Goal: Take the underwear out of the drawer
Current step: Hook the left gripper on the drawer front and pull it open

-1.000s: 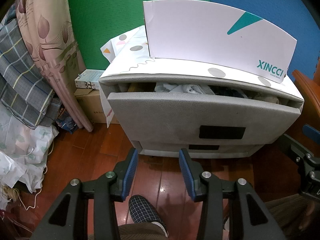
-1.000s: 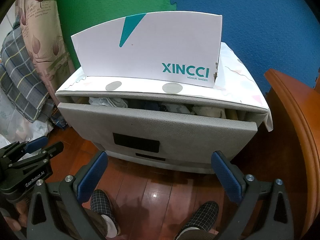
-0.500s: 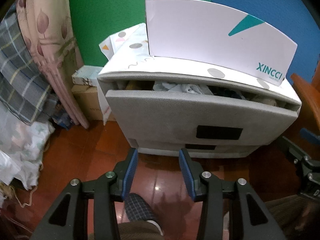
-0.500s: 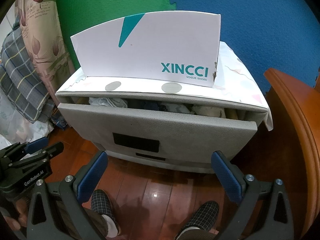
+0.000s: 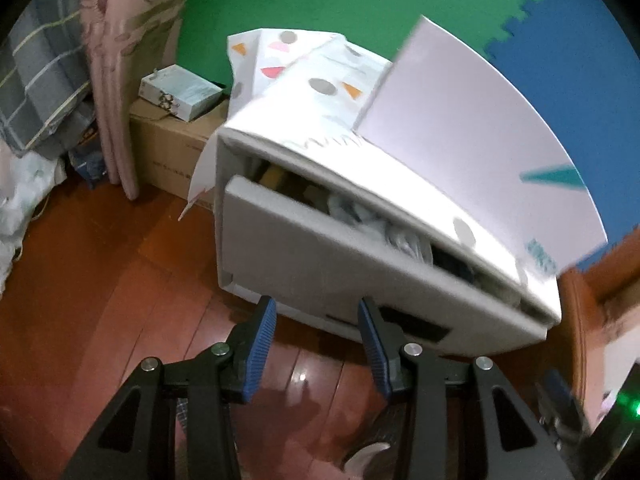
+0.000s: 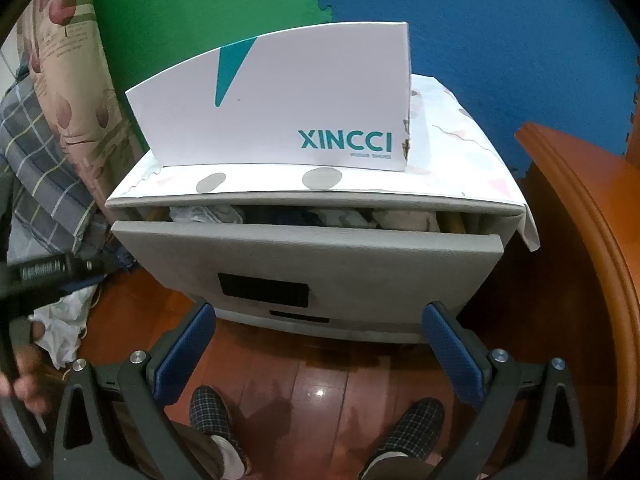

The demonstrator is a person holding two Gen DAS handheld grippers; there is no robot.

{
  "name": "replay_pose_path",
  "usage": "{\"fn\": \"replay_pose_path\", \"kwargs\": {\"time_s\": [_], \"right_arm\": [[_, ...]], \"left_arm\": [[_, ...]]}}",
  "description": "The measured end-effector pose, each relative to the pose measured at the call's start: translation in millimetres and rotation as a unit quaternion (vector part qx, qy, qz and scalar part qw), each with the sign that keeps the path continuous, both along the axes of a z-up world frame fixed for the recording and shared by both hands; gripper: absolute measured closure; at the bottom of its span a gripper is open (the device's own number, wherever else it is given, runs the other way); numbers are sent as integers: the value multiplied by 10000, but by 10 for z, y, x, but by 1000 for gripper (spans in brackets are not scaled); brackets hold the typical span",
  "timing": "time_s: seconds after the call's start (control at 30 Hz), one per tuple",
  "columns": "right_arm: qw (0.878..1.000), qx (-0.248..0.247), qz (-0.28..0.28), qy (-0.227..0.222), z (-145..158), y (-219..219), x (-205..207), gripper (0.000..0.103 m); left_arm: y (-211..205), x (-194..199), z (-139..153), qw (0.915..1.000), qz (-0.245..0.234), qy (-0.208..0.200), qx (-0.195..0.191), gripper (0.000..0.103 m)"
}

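Underwear (image 6: 208,214) sits bunched inside the gray drawer (image 6: 304,256), which is only open a crack, and both the left claw (image 5: 316,336) and right claw (image 6: 320,354) are spread wide, holding nothing yet.

A home bedroom: a grey nightstand (image 6: 304,264) with clothes (image 6: 208,213) in its drawer, floral curtain (image 6: 76,92), wood floor (image 6: 312,380), slippered feet (image 6: 212,408).

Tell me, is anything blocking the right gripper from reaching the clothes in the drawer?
Partly. The drawer is open only a narrow gap; the cabinet top overhangs the clothes. The right gripper is open, below.
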State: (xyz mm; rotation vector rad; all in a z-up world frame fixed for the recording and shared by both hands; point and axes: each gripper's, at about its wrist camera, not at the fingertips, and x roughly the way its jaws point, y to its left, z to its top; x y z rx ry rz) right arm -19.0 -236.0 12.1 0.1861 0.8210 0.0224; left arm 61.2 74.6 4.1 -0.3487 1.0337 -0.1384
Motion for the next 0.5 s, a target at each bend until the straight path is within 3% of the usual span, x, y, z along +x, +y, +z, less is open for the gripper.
{"fn": "replay_pose_path", "kwargs": {"time_s": [0.5], "right_arm": [[9966,-7,-783,250,-81,-283,64,1]], "left_arm": [[209,533,-154,9960,659,343,-492,60]]}}
